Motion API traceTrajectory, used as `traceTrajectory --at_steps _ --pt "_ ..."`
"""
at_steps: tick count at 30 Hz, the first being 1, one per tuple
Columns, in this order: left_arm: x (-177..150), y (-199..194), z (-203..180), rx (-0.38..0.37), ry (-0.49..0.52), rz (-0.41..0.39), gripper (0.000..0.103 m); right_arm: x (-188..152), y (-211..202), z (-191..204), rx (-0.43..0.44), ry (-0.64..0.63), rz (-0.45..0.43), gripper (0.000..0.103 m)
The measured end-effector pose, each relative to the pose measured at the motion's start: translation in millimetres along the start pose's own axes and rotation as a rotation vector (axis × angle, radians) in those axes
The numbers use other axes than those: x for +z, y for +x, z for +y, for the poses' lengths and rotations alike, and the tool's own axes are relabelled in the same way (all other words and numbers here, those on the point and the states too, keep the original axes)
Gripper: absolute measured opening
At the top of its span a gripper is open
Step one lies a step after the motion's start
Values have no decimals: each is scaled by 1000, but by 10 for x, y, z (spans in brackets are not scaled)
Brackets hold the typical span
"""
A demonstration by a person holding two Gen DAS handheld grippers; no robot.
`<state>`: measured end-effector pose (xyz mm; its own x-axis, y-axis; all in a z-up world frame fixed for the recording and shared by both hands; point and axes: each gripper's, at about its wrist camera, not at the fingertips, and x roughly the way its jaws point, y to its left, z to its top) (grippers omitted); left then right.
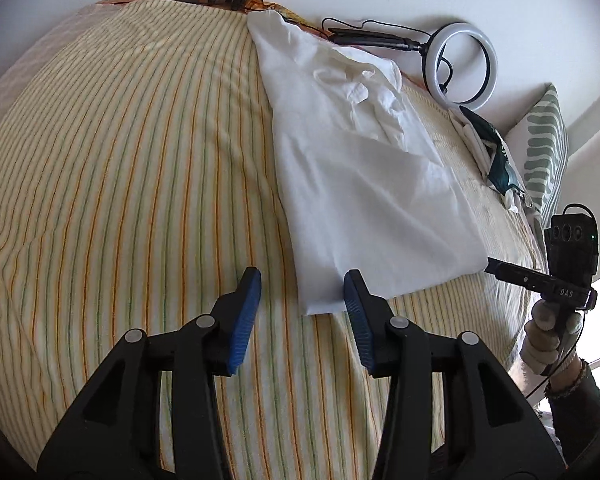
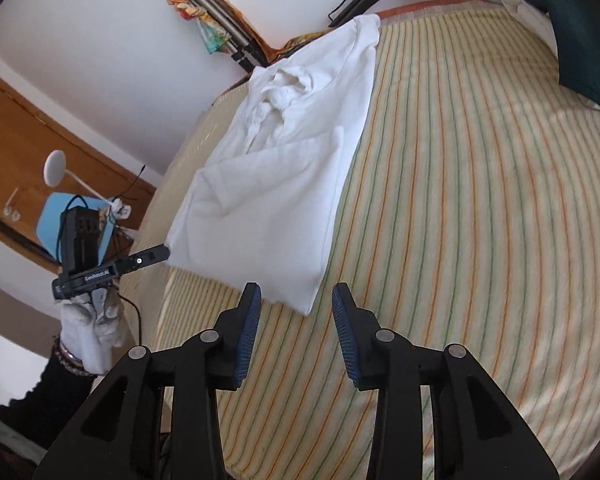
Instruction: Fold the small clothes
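A white shirt (image 1: 364,184) lies on the striped bed, its sides folded in to a long narrow shape, collar at the far end; it also shows in the right wrist view (image 2: 284,184). My left gripper (image 1: 302,280) is open and empty, just above the shirt's near left hem corner. My right gripper (image 2: 296,294) is open and empty, just above the near right hem corner. Each gripper shows in the other's view, the right one (image 1: 512,270) by the hem's right end, the left one (image 2: 140,260) by the hem's left corner.
The striped yellow-green bedcover (image 1: 120,184) spreads wide to the left of the shirt. A ring light (image 1: 458,66), dark green folded clothes (image 1: 496,152) and a patterned pillow (image 1: 546,148) lie at the far right. A tripod (image 2: 224,36) leans on the wall.
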<state>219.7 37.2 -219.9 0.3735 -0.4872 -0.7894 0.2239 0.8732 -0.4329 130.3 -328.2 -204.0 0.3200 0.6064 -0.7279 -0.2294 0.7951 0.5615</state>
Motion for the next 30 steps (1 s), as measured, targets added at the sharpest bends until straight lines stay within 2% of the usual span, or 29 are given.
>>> traceTrajectory --at_steps 2,3,4,6,10,13,16,19,20,22,23,26,30 --pt "32 11 -12 -21 -19 0 44 -16 73 70 -20 -31 -4 37" --pt "41 31 -46 -28 -8 5 29 -5 95 91 -25 -41 -10 34" --pt "57 58 -89 -22 16 16 2 4 117 96 -24 -47 -7 20" --pt "93 77 -137 -4 40 23 2 22 136 143 -60 -69 6 2" --pt "124 -119 -241 3 82 -20 2 39 -59 315 -132 -169 -31 1" --pt "55 45 -234 60 119 27 2 -14 -23 249 -195 -182 -11 0" --pt "21 85 -201 60 111 23 3 -55 104 164 -222 -175 43 0" --pt "60 -94 -220 68 128 -29 4 -5 -25 227 -234 -196 18 2" --pt "82 -154 -252 68 145 -49 4 27 -74 277 -232 -219 2 4" --pt "146 -240 -369 66 195 -75 4 122 -168 412 -218 -278 -52 19" --pt "186 -248 -440 55 217 -80 3 192 -171 472 -204 -293 -70 20" --pt "324 -135 -638 28 266 -59 3 393 -26 607 -147 -310 -71 20" --pt "463 188 -850 -2 329 15 4 546 309 673 -149 -324 -42 20"
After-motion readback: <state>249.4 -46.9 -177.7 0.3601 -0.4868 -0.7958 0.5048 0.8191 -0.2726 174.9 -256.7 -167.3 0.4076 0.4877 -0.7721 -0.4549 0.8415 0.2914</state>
